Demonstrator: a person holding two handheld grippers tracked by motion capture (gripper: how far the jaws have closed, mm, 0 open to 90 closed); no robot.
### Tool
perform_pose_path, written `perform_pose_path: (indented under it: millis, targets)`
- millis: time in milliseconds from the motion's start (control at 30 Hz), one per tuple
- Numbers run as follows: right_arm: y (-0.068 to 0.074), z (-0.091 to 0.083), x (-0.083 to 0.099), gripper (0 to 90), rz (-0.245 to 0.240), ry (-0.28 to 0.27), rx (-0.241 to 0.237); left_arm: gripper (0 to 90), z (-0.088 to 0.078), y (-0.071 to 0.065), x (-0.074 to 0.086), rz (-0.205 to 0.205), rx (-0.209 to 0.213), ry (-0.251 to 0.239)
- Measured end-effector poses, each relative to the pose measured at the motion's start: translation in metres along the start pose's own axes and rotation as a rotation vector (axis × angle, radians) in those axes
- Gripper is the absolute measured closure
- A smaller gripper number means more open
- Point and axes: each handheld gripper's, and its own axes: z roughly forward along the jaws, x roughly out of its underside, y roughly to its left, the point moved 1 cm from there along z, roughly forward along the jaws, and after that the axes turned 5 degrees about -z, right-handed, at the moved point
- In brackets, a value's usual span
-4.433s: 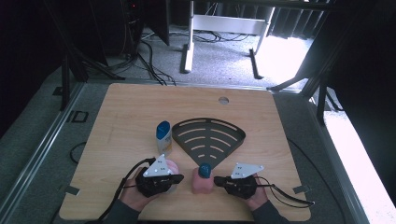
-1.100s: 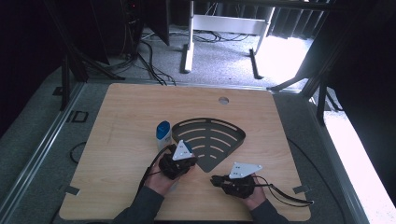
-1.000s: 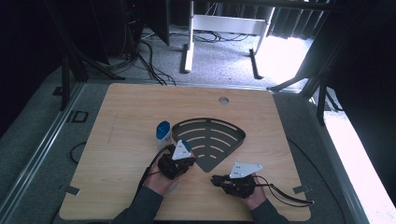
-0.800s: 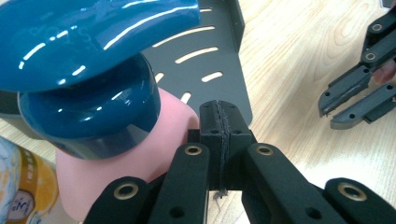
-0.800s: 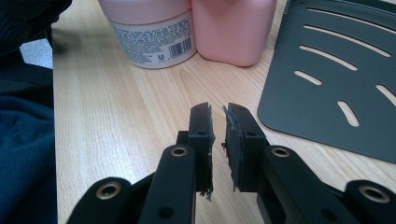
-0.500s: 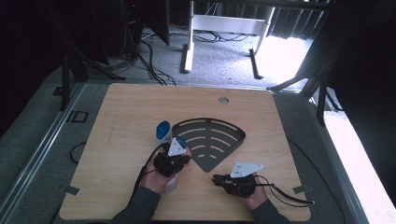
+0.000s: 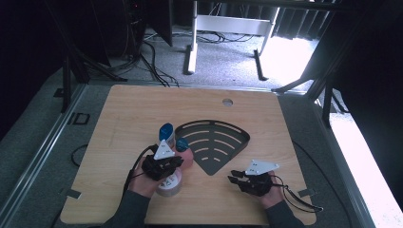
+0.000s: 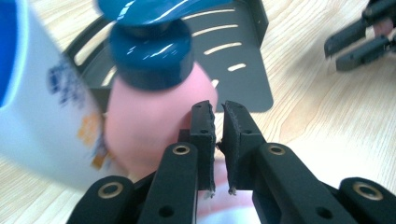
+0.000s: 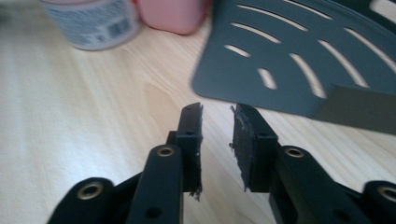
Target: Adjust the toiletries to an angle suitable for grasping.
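A pink bottle [image 7: 184, 154] with a dark blue cap stands at the left edge of the dark fan-shaped slotted rack [image 7: 215, 142]. It touches a white bottle [image 7: 166, 131] with a blue top. My left gripper [image 7: 177, 162] sits just in front of the pink bottle [image 8: 149, 123]. Its jaws have just been opening and stand a narrow gap apart, with the bottle beside the left jaw, not between the pads. My right gripper [image 7: 234, 179] lies low over the wood right of the rack's tip. Its jaws have also just been opening, with nothing between them.
A squat jar [image 7: 169, 185] with a printed label stands under my left hand near the front edge. The wooden table [image 7: 123, 109] has a small round hole [image 7: 227, 101] at the back. Cables trail from both grippers.
My left gripper has drawn back to the left and toward the front edge, uncovering the pink bottle. My right gripper has shifted slightly to the right.
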Motion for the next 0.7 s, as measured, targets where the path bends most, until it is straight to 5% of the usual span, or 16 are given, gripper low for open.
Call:
perform_pose_path:
  millis: [233,333,500,700]
  targets:
    - [-0.017,-0.010,0.012,63.6,0.009,0.066,0.096,81.1,-0.019,0.017,0.018,-0.039,-0.023,-0.010]
    - [-0.022,-0.014,0.019,61.9,0.022,0.086,0.129,87.2,-0.028,0.024,0.024,-0.064,-0.057,-0.025]
    - [-0.026,-0.014,0.028,59.0,0.072,0.068,0.148,89.9,-0.036,0.038,0.035,-0.101,-0.103,-0.032]
    - [-0.028,-0.004,0.030,56.4,0.100,0.083,0.149,89.9,-0.031,0.048,0.049,-0.143,-0.097,-0.010]
